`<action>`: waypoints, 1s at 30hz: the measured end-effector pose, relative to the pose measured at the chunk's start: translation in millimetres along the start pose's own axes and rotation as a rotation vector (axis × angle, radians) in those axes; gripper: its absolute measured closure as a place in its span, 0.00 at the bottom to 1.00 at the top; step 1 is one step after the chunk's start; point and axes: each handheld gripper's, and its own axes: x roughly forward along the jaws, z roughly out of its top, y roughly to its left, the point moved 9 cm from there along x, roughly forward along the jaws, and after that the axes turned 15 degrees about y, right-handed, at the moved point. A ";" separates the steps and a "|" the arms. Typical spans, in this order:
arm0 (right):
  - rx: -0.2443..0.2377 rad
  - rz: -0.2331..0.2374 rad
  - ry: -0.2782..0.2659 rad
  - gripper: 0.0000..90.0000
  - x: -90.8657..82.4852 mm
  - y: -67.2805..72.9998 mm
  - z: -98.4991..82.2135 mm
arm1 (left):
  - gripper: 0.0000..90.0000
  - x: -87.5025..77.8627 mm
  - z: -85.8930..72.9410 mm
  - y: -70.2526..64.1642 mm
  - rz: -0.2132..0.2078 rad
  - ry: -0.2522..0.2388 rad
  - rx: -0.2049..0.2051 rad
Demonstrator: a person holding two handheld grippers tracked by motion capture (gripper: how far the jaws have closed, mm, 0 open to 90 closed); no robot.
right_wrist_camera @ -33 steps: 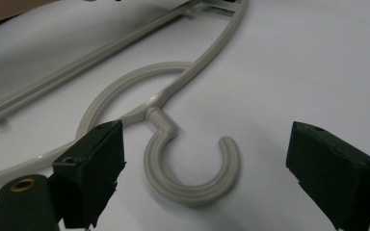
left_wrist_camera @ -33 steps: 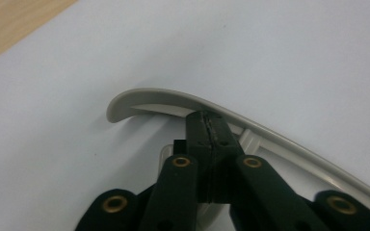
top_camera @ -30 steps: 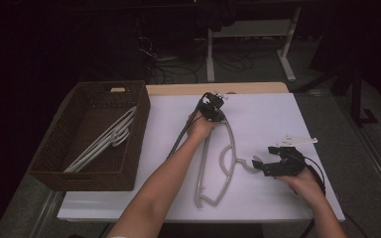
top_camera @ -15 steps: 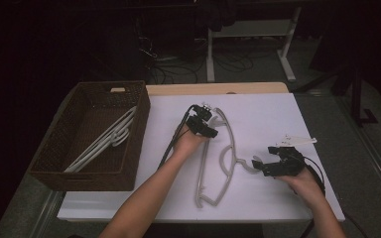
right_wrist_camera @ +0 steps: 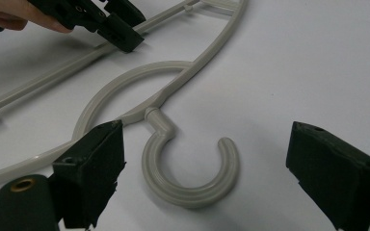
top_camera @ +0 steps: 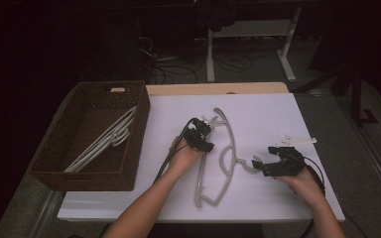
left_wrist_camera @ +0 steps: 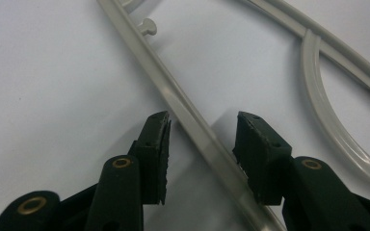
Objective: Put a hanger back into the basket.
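Pale grey plastic clothes hanger (top_camera: pixel 226 163), lying flat on the white tabletop (top_camera: pixel 263 119), hook end toward the right hand, long bar toward the left. Left tool (left_wrist_camera: pixel 202 144) set astride the hanger's straight bar, jaws partly spread and just been closing, pads either side of the bar without pressing it. Right tool (right_wrist_camera: pixel 204 178) spread wide around the hanger's curved hook (right_wrist_camera: pixel 192 168), pads well clear of it on both sides. Beside the tabletop's left edge, a dark brown woven wicker basket (top_camera: pixel 79 163) holding more pale hangers (top_camera: pixel 104 141).
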 end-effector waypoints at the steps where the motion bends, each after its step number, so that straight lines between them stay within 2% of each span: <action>1: 0.000 -0.001 -0.001 0.14 -0.1 -0.1 0.1 | 0.65 0.0 0.0 0.0 0.000 0.001 0.001; 5: 0.001 -0.001 -0.003 0.14 -0.7 0.0 0.2 | 0.65 -0.1 -0.2 1.9 -0.004 0.007 0.009; 10: 0.003 0.000 -0.003 0.14 -0.8 -0.2 0.1 | 0.68 -1.0 -0.5 11.7 0.023 0.017 0.022; 11: 0.003 -0.001 -0.003 0.14 -0.9 -0.5 0.1 | 0.71 -1.4 -0.1 18.6 0.047 0.021 0.029; 14: 0.003 -0.001 -0.003 0.14 -0.9 -0.6 0.2 | 0.74 -1.5 0.2 30.9 0.056 0.032 0.031; 19: 0.006 0.001 -0.004 0.14 -1.2 -0.7 0.0 | 0.79 -2.4 -0.1 55.4 0.106 0.053 0.038; 20: 0.006 0.001 -0.004 0.14 -1.2 -0.7 0.0 | 0.80 -2.4 -0.1 55.4 0.106 0.053 0.038; 21: 0.007 0.001 -0.004 0.14 -1.1 -0.9 0.0 | 0.81 -2.3 -0.6 64.0 0.119 0.058 0.034; 22: 0.007 0.001 -0.003 0.14 -1.0 -0.9 0.0 | 0.82 -2.3 -0.6 64.0 0.119 0.058 0.034; 23: 0.006 0.001 -0.003 0.14 -0.9 -0.8 0.0 | 0.83 -3.0 -1.1 71.3 0.134 0.055 0.047; 26: 0.004 0.002 -0.002 0.14 -0.5 -0.6 -0.1 | 0.84 -2.8 -2.6 77.8 0.119 0.042 0.048; 28: 0.006 0.002 -0.002 0.14 -0.4 -0.8 0.0 | 0.84 -3.4 -3.3 78.4 0.101 0.034 0.039; 30: 0.004 0.002 -0.003 0.14 -0.3 -0.8 0.3 | 0.84 -4.9 -3.2 77.0 0.094 0.031 0.050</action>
